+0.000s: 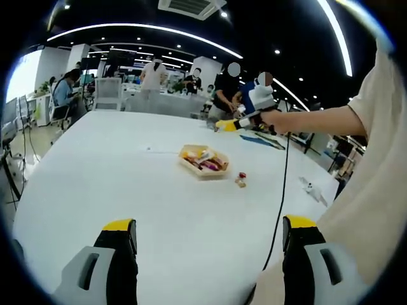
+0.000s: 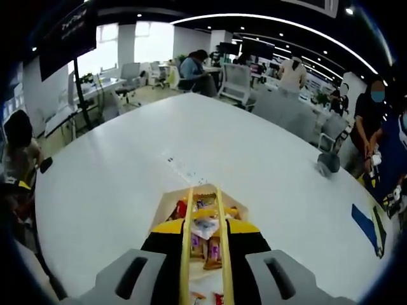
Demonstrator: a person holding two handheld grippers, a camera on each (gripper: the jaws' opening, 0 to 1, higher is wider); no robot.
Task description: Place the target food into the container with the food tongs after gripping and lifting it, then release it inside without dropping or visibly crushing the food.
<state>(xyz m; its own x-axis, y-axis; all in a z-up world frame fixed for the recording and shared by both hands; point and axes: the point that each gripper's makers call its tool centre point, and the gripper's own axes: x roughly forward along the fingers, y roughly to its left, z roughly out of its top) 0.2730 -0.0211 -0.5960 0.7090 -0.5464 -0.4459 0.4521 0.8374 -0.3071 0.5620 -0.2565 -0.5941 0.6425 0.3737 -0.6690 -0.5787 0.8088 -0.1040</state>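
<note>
We hold the food tongs (image 2: pixel 203 222) in the right gripper (image 2: pixel 205 244), whose jaws are pressed onto the tong arms, narrowing them. In the right gripper view the tong tips reach toward 12 o'clock over the container (image 2: pixel 166 210), a shallow wooden tray on the white table (image 2: pixel 127 159). We cannot tell whether anything sits between the tips.

In the left gripper view the right gripper (image 1: pixel 245 121) hangs at 1 o'clock, above and beyond the container (image 1: pixel 202 161). The left gripper (image 1: pixel 210 235) rests low with its jaws wide and nothing between them.

The container holds mixed pieces, red, orange and pale. A small red-and-tan food piece (image 1: pixel 240 180) lies on the table just beside the tray, at its 4 o'clock; we judge this the target.

To do the step well, we should bring the tips down either side of that piece, squeeze just enough to carry it, lift straight, and open low inside the tray.
</note>
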